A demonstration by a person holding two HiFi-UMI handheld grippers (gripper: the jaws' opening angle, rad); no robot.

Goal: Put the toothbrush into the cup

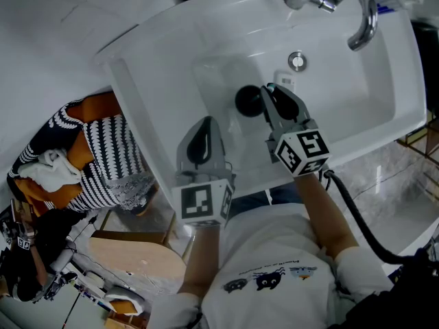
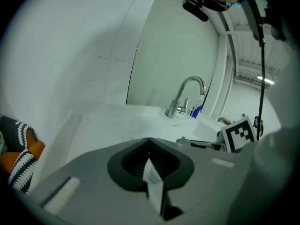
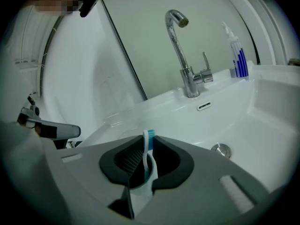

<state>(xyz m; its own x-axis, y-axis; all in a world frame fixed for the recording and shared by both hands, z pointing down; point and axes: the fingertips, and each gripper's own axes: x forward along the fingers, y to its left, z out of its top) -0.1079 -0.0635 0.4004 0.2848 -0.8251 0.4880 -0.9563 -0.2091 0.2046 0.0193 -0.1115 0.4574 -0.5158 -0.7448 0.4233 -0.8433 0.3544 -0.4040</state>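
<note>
My right gripper (image 1: 269,96) reaches over the white sink basin (image 1: 206,53). In the right gripper view its jaws (image 3: 146,165) are shut on a white toothbrush (image 3: 148,144), which stands upright with its blue-and-white head poking above the pads. In the head view a dark round cup (image 1: 247,100) sits in the basin just left of that gripper's tips; the toothbrush itself is hidden there. My left gripper (image 1: 204,134) hangs over the sink's near rim, left of the cup. Its jaws (image 2: 150,163) are shut with nothing between them.
A chrome tap (image 1: 362,20) stands at the far edge and a round drain plug (image 1: 296,61) lies in the basin. A blue-and-white tube (image 3: 238,55) stands beside the tap. Left of the sink are striped cloth (image 1: 110,156) and a wooden stool (image 1: 137,259).
</note>
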